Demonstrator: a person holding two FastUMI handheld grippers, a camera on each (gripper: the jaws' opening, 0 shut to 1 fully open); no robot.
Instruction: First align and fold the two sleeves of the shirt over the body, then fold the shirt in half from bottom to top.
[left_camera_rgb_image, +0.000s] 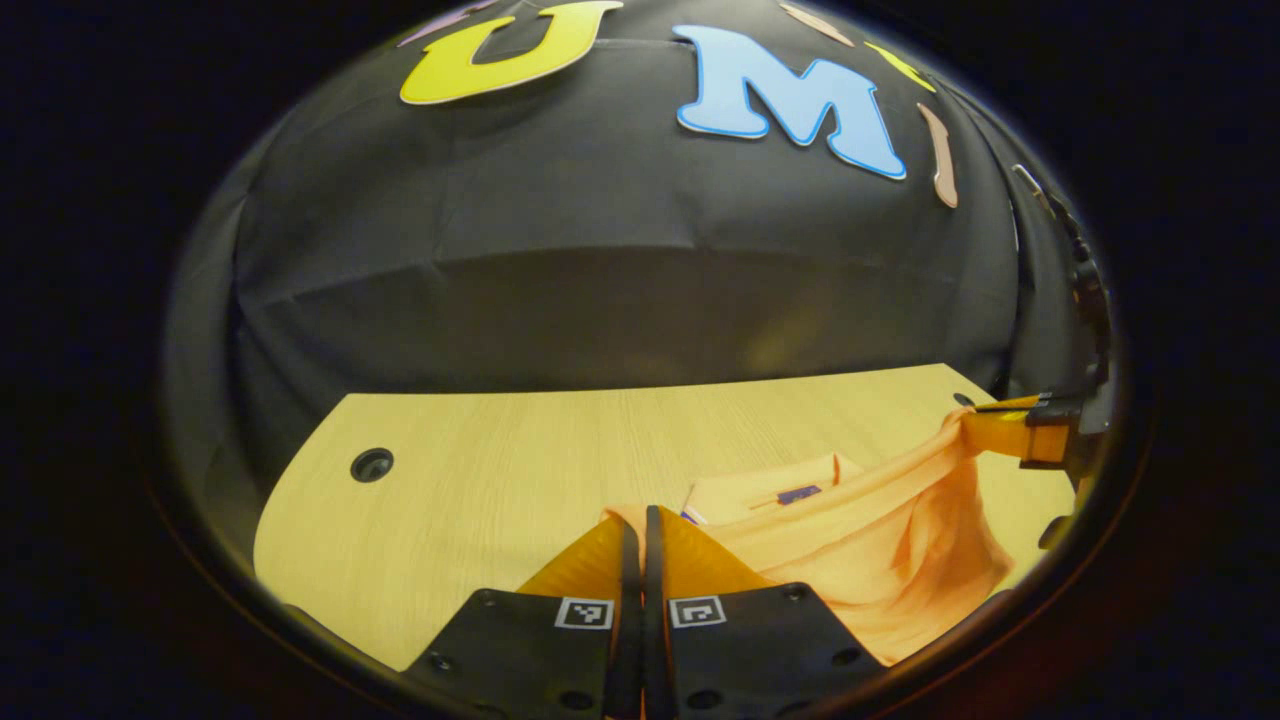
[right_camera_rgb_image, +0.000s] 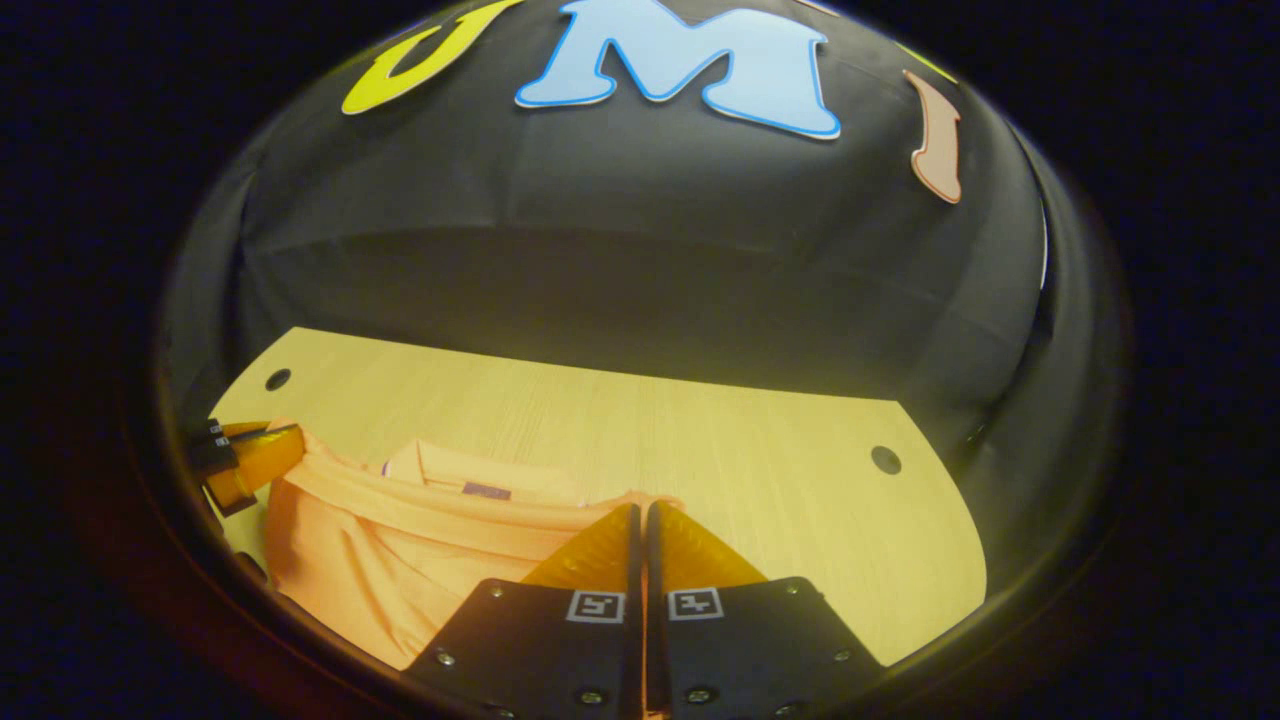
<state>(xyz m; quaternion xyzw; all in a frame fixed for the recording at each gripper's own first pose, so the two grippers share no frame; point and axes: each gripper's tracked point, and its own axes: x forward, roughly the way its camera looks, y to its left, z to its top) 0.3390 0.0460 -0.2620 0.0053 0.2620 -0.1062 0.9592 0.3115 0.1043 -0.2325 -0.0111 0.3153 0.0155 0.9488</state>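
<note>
We are holding the shirt (left_camera_rgb_image: 880, 545) up off the table (left_camera_rgb_image: 520, 460) by one edge, stretched between the two grippers, with the rest sagging in folds toward the near side. Its collar and a small label are lying on the wood just behind the raised edge. Beyond the shirt the table is running bare to its far edge, with one round hole (left_camera_rgb_image: 371, 464) at the far left and another (right_camera_rgb_image: 885, 459) at the far right, so there is open room ahead.

The left gripper (left_camera_rgb_image: 634, 520) is pinching the cloth at its fingertips, fingers pressed together on it. The right gripper (right_camera_rgb_image: 640, 512) is doing the same at the other end.

In the left gripper view, the right gripper is appearing at the right rim with fabric pulled taut to it. In the right gripper view, the left gripper is appearing at the left rim, cloth in its tips.
</note>
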